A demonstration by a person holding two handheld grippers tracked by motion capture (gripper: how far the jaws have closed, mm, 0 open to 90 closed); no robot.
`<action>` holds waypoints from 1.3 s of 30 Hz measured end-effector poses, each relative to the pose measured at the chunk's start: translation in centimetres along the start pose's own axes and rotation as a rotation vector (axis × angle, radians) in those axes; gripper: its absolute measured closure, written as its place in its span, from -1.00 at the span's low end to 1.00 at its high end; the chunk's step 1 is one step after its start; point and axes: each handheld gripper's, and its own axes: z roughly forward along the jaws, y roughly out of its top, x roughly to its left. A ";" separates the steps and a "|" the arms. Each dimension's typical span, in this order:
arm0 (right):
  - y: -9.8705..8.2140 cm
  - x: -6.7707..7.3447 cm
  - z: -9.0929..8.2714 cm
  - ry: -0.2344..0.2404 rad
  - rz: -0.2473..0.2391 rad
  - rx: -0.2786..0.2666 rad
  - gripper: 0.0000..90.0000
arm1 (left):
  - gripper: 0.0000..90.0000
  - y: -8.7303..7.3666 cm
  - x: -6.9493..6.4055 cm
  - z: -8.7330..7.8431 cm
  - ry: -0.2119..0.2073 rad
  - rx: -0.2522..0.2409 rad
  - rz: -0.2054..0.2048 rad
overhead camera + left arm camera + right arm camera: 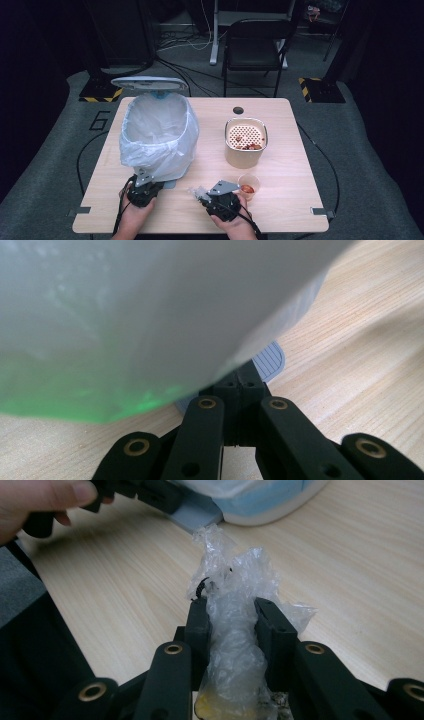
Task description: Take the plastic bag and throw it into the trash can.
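**Grippers at the bin, plastic wrap held in the right one**

Wooden table (295, 200) is seen from the high view with a pedal bin (157, 132) on its left half, lined with a white bag (165, 150) and with its lid (149, 83) raised. To the right of the bin stands a cream pot (245, 142) with a perforated insert holding some reddish scraps, and just in front of it a small clear cup (248, 186) with red contents.

The left gripper (144, 187) is held at the foot of the bin, against the bag's lower edge. In the left gripper view the jaws are seen pressed together at their tips, with the bag (150, 315) hanging over them and the ribbed grey pedal (269, 359) just beyond; whether anything is pinched between them cannot be told.

The right gripper (206, 196) is held near the table's front edge, just left of the cup. From above, only a pale crumpled scrap (196, 191) is made out at its tip. The right gripper view makes it plain: a wad of clear plastic wrap (232, 625) is clamped between the narrowly spaced jaws, standing up above them, with something yellowish at its lower end. In that same view the person's left hand (37, 500) and the bin's base (265, 502) are seen beyond.
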 end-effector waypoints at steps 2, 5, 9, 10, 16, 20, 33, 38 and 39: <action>0.7 -0.1 -0.6 0.014 -0.006 -0.010 0.57 | 1.00 0.0 0.1 0.0 -0.002 -0.005 0.008; 1.9 0.1 -1.5 0.022 -0.007 -0.028 0.57 | 1.00 0.0 0.1 0.0 -0.004 -0.005 0.005; 3.2 -0.2 -2.1 0.034 -0.016 -0.035 0.57 | 1.00 0.0 0.2 0.0 -0.007 -0.002 0.005; 3.6 -0.4 -2.2 0.033 -0.024 -0.039 0.57 | 1.00 0.0 0.2 0.0 -0.008 -0.002 0.005; 5.3 -1.2 -3.2 0.038 -0.036 -0.041 0.57 | 1.00 0.0 0.2 0.0 -0.011 0.006 0.004; 6.3 -1.8 -3.9 0.026 -0.046 -0.047 0.57 | 1.00 0.0 0.1 0.0 -0.006 -0.001 0.001; 9.6 -3.6 -5.7 0.018 -0.064 -0.078 0.57 | 1.00 0.0 0.0 0.0 -0.004 0.000 0.001; 10.6 -4.3 -6.3 0.013 -0.056 -0.093 0.57 | 1.00 0.0 0.1 0.0 -0.006 0.001 0.001; 10.8 -4.4 -6.4 0.013 -0.049 -0.097 0.57 | 1.00 0.0 0.0 0.0 -0.006 0.000 -0.001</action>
